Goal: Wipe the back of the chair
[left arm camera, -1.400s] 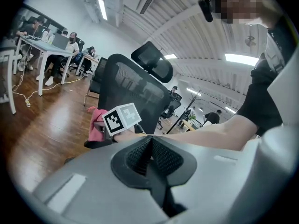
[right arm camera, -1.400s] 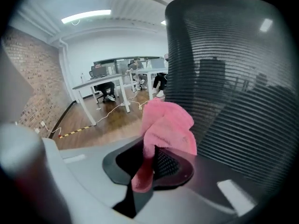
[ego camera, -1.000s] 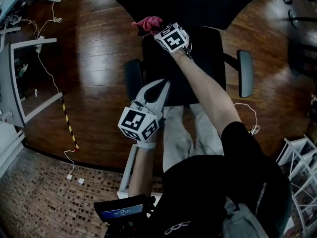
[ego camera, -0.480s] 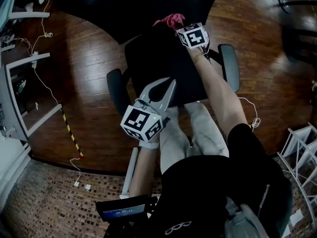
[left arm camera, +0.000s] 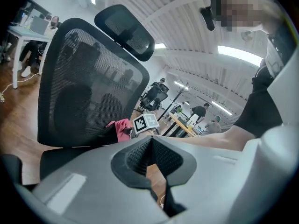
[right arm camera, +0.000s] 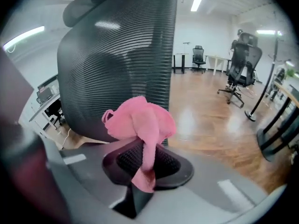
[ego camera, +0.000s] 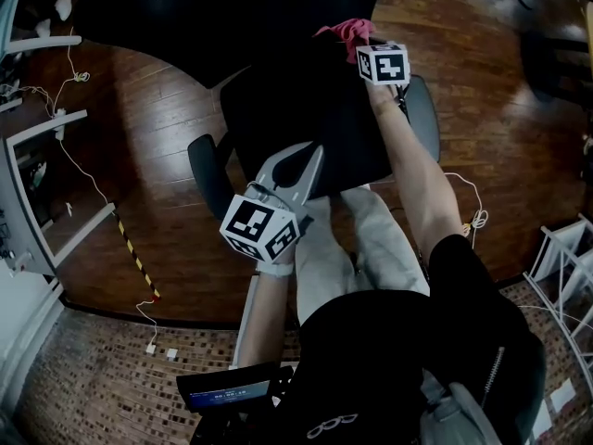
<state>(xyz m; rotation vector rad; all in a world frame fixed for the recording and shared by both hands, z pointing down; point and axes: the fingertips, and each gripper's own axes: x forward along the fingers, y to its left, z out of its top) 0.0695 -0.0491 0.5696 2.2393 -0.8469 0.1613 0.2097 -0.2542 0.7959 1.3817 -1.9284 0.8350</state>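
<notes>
A black office chair stands in front of me; its seat (ego camera: 306, 119) shows in the head view and its mesh back (right arm camera: 121, 59) fills the right gripper view. My right gripper (ego camera: 359, 43) is shut on a pink cloth (ego camera: 345, 31), which rests against the lower edge of the back. In its own view the cloth (right arm camera: 140, 125) bulges out above the right gripper (right arm camera: 145, 146). My left gripper (ego camera: 301, 149) hovers over the seat's near edge, shut and empty. From the left gripper (left arm camera: 150, 141) the mesh back (left arm camera: 88, 87), headrest (left arm camera: 126, 31) and cloth (left arm camera: 122, 129) are seen.
The chair's armrests (ego camera: 199, 160) (ego camera: 426, 119) stick out on both sides. Cables (ego camera: 79, 137) and white desk legs (ego camera: 28, 184) lie left on the wooden floor, a white rack (ego camera: 565, 267) at the right. Other office chairs (right arm camera: 243, 64) stand far off.
My right gripper has carried the pink cloth rightward along the chair's back. The chair has swung a little. The left gripper has barely moved.
</notes>
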